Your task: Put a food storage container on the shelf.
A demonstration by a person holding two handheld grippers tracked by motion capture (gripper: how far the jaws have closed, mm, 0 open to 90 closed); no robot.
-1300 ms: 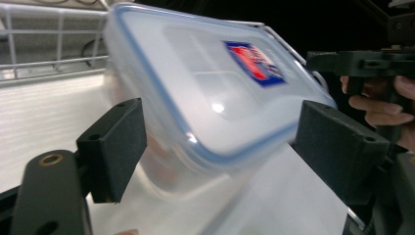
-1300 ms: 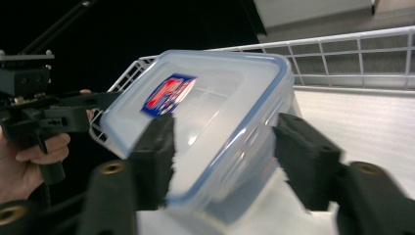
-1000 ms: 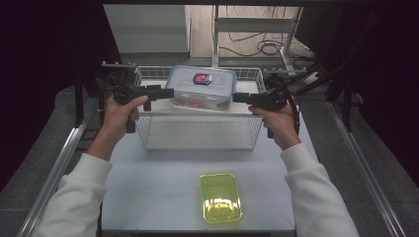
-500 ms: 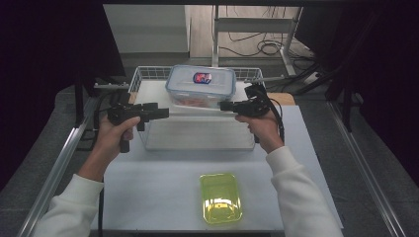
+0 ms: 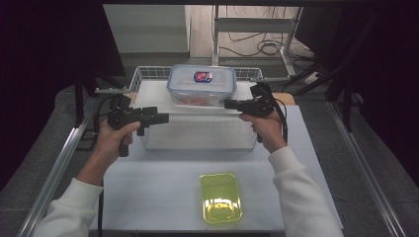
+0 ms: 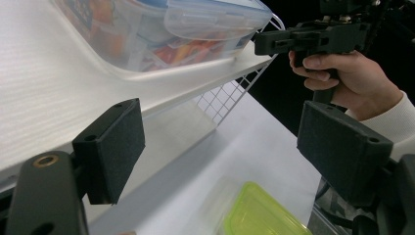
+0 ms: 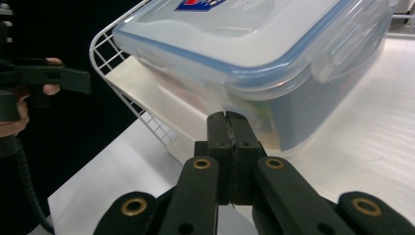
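Note:
A clear lidded food box (image 5: 201,84) with a blue seal and a red-blue label sits on a white board (image 5: 153,94) laid across a wire basket (image 5: 136,79). My left gripper (image 5: 163,118) hovers in front of the basket's left part, below the box. In the left gripper view it (image 6: 225,147) is open, with nothing between its black pads (image 6: 115,147), and the box (image 6: 161,29) lies up to the left. My right gripper (image 5: 227,103) points at the box's right end. Its jaws (image 7: 229,122) are shut on nothing, just short of the box wall (image 7: 274,112).
A yellow-green lidded tub (image 5: 220,197) lies on the white table near the front edge, between the forearms. Metal rails (image 5: 59,163) run along both table sides. Behind the basket are dark frame legs and cables (image 5: 267,47) on the floor.
Both grippers have come down from beside the box; the left one now sits lower, in front of the basket. The right jaws have closed. The box and the green tub have stayed put.

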